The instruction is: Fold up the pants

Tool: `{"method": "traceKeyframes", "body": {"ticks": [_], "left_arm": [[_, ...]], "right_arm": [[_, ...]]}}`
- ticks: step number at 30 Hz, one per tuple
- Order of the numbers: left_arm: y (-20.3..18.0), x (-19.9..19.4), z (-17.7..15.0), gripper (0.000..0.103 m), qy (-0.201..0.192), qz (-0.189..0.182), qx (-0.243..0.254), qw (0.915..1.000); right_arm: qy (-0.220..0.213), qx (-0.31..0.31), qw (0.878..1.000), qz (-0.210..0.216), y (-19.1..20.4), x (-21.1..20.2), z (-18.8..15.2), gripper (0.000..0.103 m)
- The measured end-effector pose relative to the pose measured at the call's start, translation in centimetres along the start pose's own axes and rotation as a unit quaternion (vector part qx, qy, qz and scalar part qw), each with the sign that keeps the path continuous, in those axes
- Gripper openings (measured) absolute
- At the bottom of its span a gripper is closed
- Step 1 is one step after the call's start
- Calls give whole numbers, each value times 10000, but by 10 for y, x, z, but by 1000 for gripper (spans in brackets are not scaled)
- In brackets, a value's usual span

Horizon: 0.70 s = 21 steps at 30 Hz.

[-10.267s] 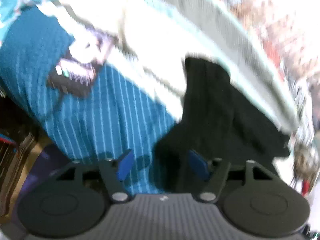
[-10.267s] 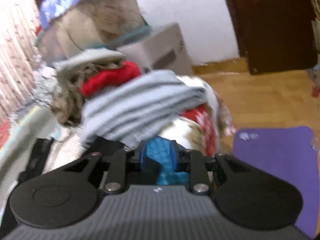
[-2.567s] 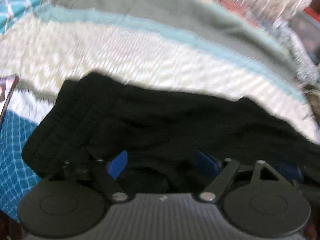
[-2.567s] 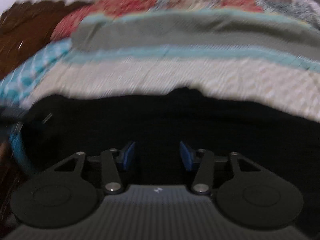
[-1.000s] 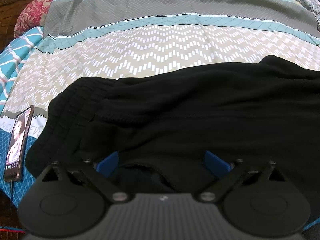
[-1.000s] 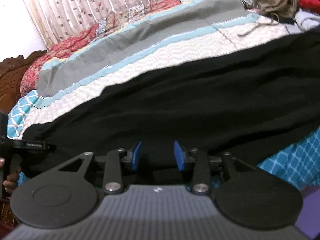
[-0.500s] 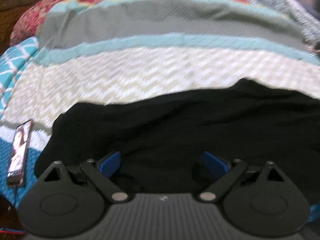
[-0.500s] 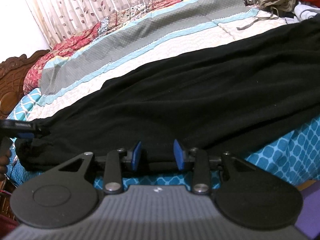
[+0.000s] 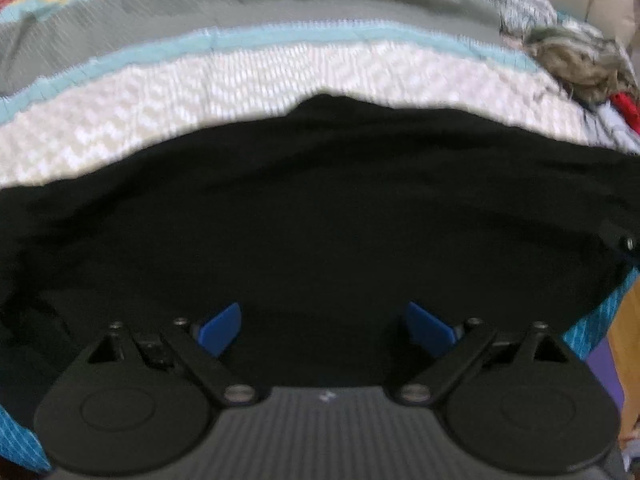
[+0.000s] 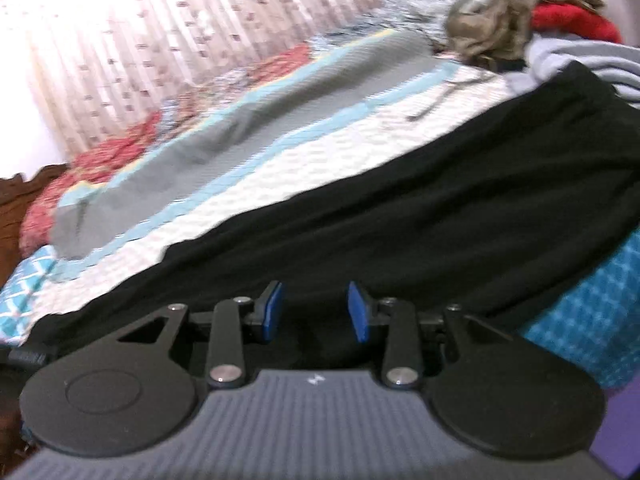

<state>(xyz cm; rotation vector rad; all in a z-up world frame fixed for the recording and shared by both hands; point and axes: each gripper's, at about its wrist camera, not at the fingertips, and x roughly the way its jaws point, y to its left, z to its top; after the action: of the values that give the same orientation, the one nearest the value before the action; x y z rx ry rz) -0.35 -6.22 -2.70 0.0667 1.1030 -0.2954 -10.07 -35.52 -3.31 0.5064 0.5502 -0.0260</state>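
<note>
Black pants (image 9: 320, 200) lie stretched out lengthwise across the striped bedspread (image 9: 200, 88), close to the bed's near edge. My left gripper (image 9: 322, 312) hovers over their middle, open wide, its blue pads clear of the cloth as far as the blur shows. In the right wrist view the pants (image 10: 440, 208) run from lower left to upper right. My right gripper (image 10: 315, 300) stands at their near edge, partly open, with nothing pinched between its blue pads. Both views are blurred.
A pile of clothes (image 10: 500, 20) with a red garment (image 10: 572, 20) and a grey one sits at the pants' far right end, also as a brownish heap (image 9: 580, 64). Curtains (image 10: 160, 40) hang behind the bed. A purple mat (image 10: 624, 420) lies on the floor.
Both views have slid to the right along the pants. The waistband and the phone have left the left wrist view and the clothes pile has entered it. Neither gripper's opening has changed.
</note>
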Motion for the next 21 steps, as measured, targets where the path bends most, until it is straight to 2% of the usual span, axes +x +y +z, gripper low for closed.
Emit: {"method": "traceKeyframes", "body": {"ticks": [2, 4, 11, 13, 15, 18, 21], "left_arm": [[-1, 5, -5, 93, 136, 125, 130, 9997], [-8, 5, -6, 93, 121, 175, 240, 9995], [-6, 8, -1, 95, 202, 212, 213, 9993], [-4, 8, 0, 95, 197, 205, 188, 9994], [-10, 8, -4, 95, 205, 192, 135, 9995], [-11, 11, -4, 97, 238, 206, 132, 9994], [-13, 15, -1, 101, 304, 242, 98, 9992]], "right_arm": [[307, 170, 9994, -74, -12, 7, -5, 37], [277, 223, 9993, 61, -17, 1, -9, 36], [260, 177, 9995, 103, -12, -5, -12, 36], [197, 251, 9992, 234, -16, -9, -9, 36], [-216, 470, 9982, 290, -31, -24, -4, 36], [-1065, 979, 9894, -83, -70, -55, 8, 38], [-1660, 1747, 9694, -475, -122, -81, 14, 40]]}}
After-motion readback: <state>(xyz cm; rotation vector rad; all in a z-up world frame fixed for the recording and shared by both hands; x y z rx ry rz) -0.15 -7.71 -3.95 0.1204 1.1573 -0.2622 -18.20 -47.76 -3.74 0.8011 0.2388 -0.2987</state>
